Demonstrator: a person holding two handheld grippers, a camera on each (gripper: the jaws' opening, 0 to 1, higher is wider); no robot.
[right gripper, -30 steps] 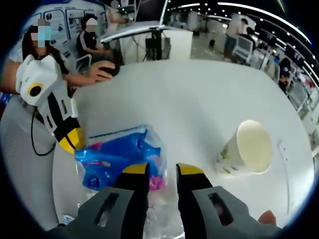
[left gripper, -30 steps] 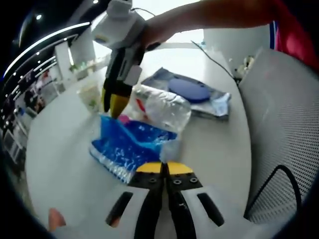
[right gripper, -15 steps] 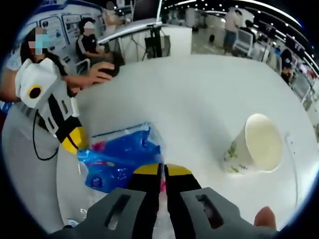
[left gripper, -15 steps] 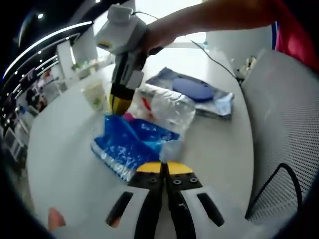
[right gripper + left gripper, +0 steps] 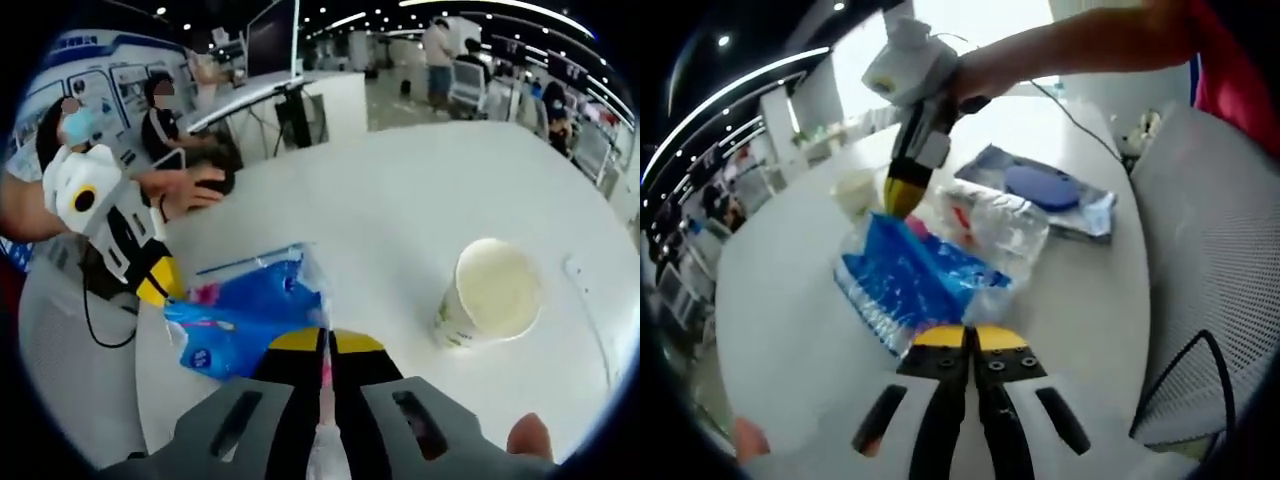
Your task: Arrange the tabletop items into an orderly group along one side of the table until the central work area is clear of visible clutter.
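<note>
Both grippers had their jaws pressed together on the blue plastic packet, which lay on the white table. Left gripper pinched the packet's clear edge at its near end, and right gripper pinched a thin strip of film at the far end, where it showed in the left gripper view beside a paper cup. Touching the packet was a crumpled clear plastic bottle, with a flat grey pouch holding a blue disc just beyond. A grey mesh chair stood alongside the table.
</note>
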